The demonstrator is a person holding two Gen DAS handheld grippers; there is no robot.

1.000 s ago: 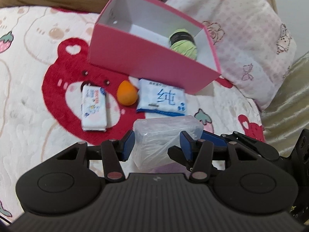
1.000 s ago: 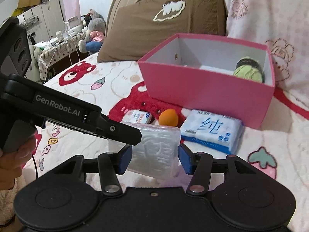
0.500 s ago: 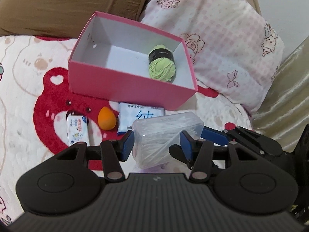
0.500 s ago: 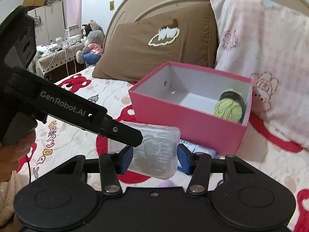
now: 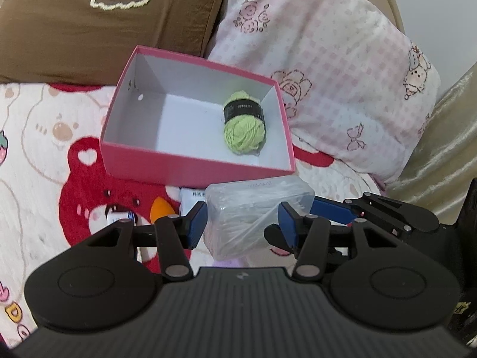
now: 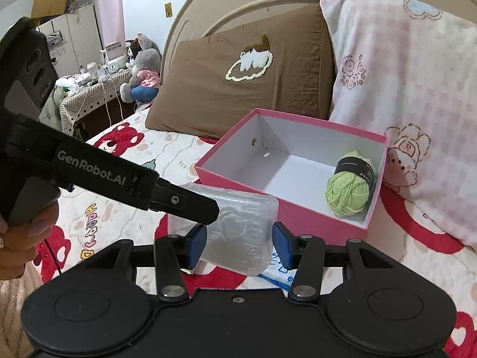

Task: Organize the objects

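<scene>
A: On the bed, what's sorted?
B: Only the green yarn [image 5: 244, 126] lies inside the pink box [image 5: 190, 165].
A: And the tongs?
B: Both left tongs [image 5: 241, 219] and right tongs [image 6: 240, 240] clamp one clear packet [image 6: 238, 232], lifted just short of the box. The orange sponge [image 5: 159, 208] and tissue packs remain on the bed.

White lettering "GenRobot.AI" runs along the black arm of the left gripper [image 6: 208, 208], plain to read from the right wrist view. On the bedspread [image 6: 125, 197], colourful letters spell "HAPPY" down beside it, with a "D" below. The same bedspread in the left wrist view shows a "D" and an "O" at the lower left edge. The black band around the green yarn ball [image 5: 244, 121] carries small pale print, too fine to read. The blue-and-white packet [image 6: 275, 271] shows blue marks, mostly hidden.
</scene>
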